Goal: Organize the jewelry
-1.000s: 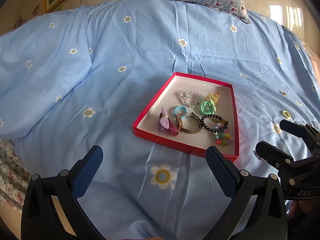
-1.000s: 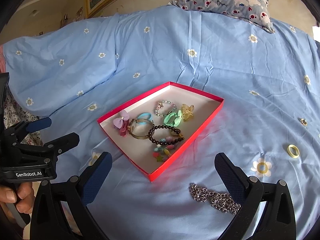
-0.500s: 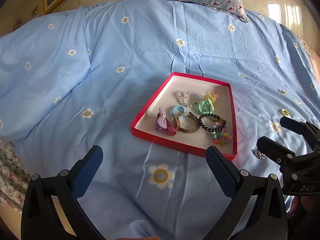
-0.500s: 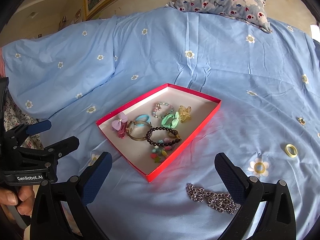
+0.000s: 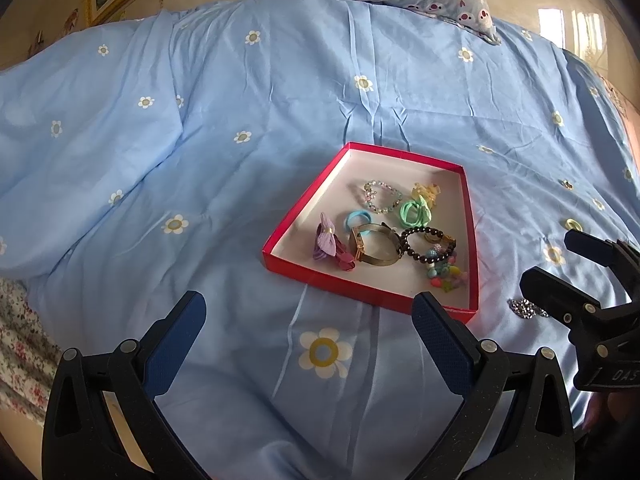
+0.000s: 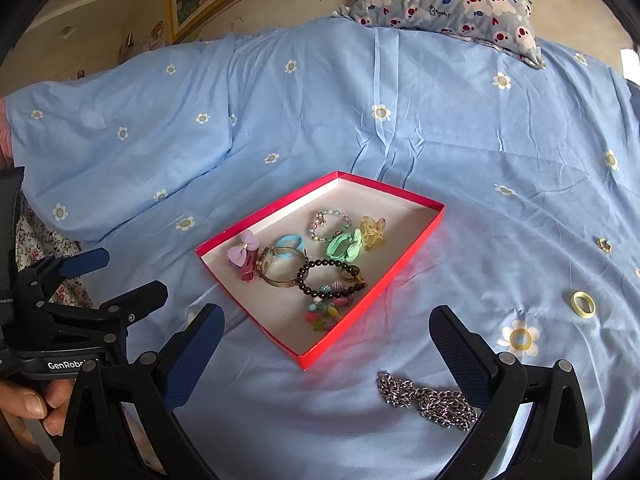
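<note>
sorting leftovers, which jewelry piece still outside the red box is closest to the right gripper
The silver metal chain, heaped just before the right gripper. The yellow ring and small gold piece lie farther right.

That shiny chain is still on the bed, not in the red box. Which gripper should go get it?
Probably the right gripper. The silver chain lies just ahead of it, near its right finger, and it is open and empty. The left gripper, also open, points at bare sheet left of the red box, farther from the chain.
</note>
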Demonstrator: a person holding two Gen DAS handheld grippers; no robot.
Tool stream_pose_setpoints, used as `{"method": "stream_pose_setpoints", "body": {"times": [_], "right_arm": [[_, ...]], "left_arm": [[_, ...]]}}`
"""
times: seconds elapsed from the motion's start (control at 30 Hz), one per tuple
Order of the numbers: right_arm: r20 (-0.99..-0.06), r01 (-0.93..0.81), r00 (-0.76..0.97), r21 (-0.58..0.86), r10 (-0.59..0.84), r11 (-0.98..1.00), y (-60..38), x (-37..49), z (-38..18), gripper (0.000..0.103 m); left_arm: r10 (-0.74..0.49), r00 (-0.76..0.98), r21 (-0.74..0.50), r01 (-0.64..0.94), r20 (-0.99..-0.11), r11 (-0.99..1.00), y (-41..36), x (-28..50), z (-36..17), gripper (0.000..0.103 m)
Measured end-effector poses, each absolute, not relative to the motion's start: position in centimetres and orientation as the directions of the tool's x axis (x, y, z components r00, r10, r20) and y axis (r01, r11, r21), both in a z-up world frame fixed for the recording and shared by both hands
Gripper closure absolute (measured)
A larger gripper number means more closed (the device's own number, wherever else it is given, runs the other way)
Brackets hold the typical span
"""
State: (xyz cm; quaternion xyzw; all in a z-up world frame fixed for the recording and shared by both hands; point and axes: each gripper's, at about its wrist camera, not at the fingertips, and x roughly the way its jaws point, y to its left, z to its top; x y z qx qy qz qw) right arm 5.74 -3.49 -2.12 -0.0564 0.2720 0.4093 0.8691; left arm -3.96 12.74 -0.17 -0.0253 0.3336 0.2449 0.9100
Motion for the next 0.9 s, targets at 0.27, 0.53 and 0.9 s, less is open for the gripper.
{"method": "stream_pose_setpoints", "body": {"times": [0.27,0.53,0.9], "right_arm": [[-0.525,-0.743,0.512,0.128,0.680,0.657,-3.20,5.85,-2.05,0.000],[-0.525,-0.742,0.511,0.129,0.680,0.657,-3.05,5.87,-2.04,0.000],[-0.526,-0.742,0.511,0.129,0.680,0.658,-3.02,5.88,-2.03,0.000]], "left_arm": [[0.421,0.659,0.113,-0.457,-0.623,0.882,12.78,-3.71,-0.26,0.000],[0.417,0.661,0.110,-0.454,-0.624,0.884,12.80,-3.58,-0.36,0.000],[0.411,0.661,0.106,-0.450,-0.627,0.886,12.81,-3.26,-0.48,0.000]]}}
